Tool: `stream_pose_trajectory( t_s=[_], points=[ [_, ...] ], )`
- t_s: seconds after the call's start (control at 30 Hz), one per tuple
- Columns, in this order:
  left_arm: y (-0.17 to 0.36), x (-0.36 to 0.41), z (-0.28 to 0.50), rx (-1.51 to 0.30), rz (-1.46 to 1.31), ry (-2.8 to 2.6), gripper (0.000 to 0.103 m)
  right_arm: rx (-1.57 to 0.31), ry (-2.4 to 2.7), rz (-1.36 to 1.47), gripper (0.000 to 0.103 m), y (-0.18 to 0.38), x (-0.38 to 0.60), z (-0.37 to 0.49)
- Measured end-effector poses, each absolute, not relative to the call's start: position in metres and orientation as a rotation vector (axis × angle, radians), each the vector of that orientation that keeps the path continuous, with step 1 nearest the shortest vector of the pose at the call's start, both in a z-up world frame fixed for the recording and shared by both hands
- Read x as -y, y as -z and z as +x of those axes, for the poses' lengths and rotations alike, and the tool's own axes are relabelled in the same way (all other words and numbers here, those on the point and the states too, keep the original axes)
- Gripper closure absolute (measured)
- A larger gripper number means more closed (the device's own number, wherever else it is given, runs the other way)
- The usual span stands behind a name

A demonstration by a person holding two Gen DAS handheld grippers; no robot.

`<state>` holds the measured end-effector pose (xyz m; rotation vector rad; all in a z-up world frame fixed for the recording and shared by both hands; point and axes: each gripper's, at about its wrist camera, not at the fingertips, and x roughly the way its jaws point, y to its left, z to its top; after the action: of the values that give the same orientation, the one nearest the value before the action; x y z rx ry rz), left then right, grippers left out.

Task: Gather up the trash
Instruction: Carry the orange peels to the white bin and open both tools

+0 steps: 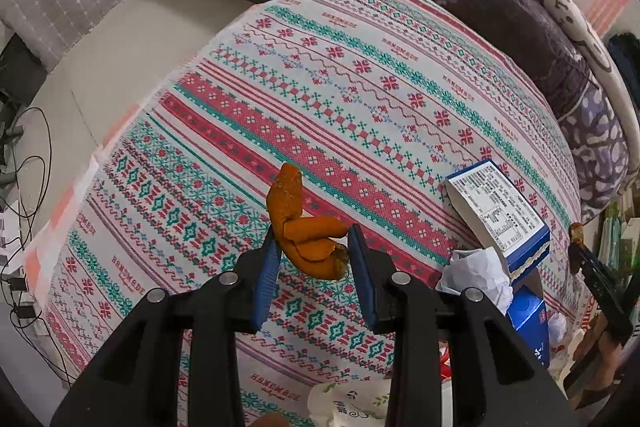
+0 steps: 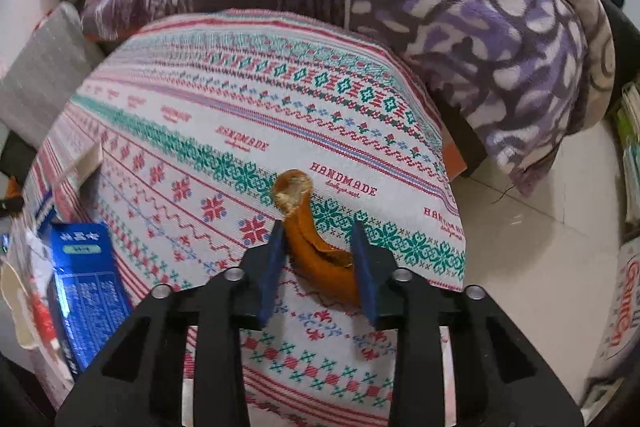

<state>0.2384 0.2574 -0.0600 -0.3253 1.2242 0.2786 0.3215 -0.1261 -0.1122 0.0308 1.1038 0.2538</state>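
Note:
In the left wrist view, my left gripper [image 1: 312, 239] is shut on a curled orange peel [image 1: 304, 231], which sticks up between the blue pads above the patterned tablecloth [image 1: 360, 87]. In the right wrist view, my right gripper [image 2: 318, 239] is shut on another curved orange peel [image 2: 316, 247], its pale inner end [image 2: 292, 191] pointing up. The right gripper with its peel also shows at the right edge of the left wrist view [image 1: 576, 235].
A blue and white carton [image 1: 500, 211] lies on the table beside crumpled white paper [image 1: 480, 275]. A blue box [image 2: 84, 291] lies at the left in the right wrist view. Purple patterned bedding [image 2: 480, 27] lies behind the table. Tiled floor [image 2: 520, 247] is on the right, cables [image 1: 28, 167] on the left.

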Motion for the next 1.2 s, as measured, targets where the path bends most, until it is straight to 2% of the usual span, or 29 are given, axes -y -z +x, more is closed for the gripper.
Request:
stream_pose_trajectory(
  t_s=[0.13,0.7,1.2],
  points=[
    [0.067,-0.259,0.232,-1.205,-0.332,-0.275,0.069,-1.058,-0.220,0.112,0.082,0.100,0.136,0.317],
    [0.002,-0.209,0.207,-0.960,-0.250,-0.185,0.069,-0.802,-0.111,0.253,0.082,0.009,0.128,0.237],
    [-0.011,-0.123,0.179,-0.898,-0.199,-0.010,0.069,-0.801,0.108,0.337,0.082,-0.011,0.175,0.136]
  ],
)
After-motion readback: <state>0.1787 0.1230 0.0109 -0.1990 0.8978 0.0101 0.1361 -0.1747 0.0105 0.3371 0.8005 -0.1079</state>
